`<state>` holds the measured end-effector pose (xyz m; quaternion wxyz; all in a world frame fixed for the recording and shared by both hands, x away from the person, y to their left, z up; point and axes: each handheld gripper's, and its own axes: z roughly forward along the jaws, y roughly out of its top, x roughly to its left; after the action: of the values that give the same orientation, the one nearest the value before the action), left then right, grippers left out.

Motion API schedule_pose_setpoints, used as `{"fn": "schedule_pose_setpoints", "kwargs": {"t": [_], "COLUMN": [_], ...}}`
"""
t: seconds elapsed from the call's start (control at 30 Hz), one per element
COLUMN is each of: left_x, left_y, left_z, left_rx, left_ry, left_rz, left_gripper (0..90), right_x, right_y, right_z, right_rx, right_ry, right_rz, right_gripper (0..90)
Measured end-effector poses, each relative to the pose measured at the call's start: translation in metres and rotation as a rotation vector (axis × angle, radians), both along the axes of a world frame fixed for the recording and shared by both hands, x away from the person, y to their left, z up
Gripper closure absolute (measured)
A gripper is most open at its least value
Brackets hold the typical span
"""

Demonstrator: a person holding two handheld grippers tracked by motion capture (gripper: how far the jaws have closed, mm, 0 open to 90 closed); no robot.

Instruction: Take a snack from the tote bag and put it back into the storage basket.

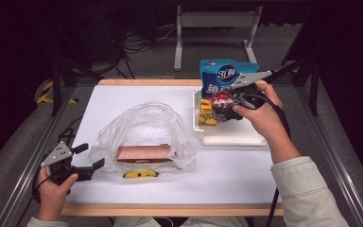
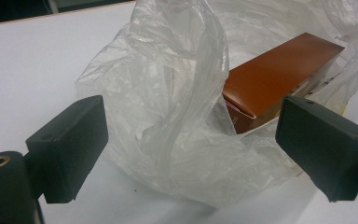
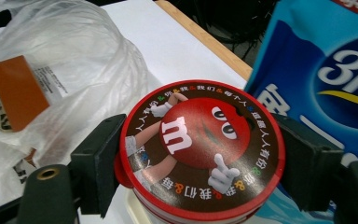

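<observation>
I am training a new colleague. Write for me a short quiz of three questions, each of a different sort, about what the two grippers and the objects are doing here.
1. True or false: the right gripper is clamped on the round M&M's tub.
2. The brown box lies: A) on the white tray; B) inside the clear plastic bag; C) on the floor.
3. Fill in: the left gripper has its jaws ____.

Key: 1 true; 2 B; 3 open.
</observation>
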<state>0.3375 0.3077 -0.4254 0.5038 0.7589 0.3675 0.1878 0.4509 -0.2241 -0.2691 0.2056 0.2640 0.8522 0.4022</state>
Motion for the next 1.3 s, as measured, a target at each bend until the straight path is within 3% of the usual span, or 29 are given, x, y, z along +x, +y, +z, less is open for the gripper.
{"fn": "schedule_pose_setpoints", "kwargs": {"t": [0.7,1.3], "left_x": [-0.004,-0.005], "left_y": [0.001,0.001], "left_z": [0.0,-0.001], "left_rx": [0.005,0.007], "left_ry": [0.002,0.007], "left_rz": [0.005,0.007], "left_gripper": [10.0,10.0], "right_x": [0.012,0.026], "right_y": [-0.044,-0.066], "right_z": [-0.005,-0.02], "right_rx": [0.007,0.002], "right_ry": [-0.013,0.004], "right_rz": [-0.079,-0.121], "right_gripper": [24.3,24.4]}}
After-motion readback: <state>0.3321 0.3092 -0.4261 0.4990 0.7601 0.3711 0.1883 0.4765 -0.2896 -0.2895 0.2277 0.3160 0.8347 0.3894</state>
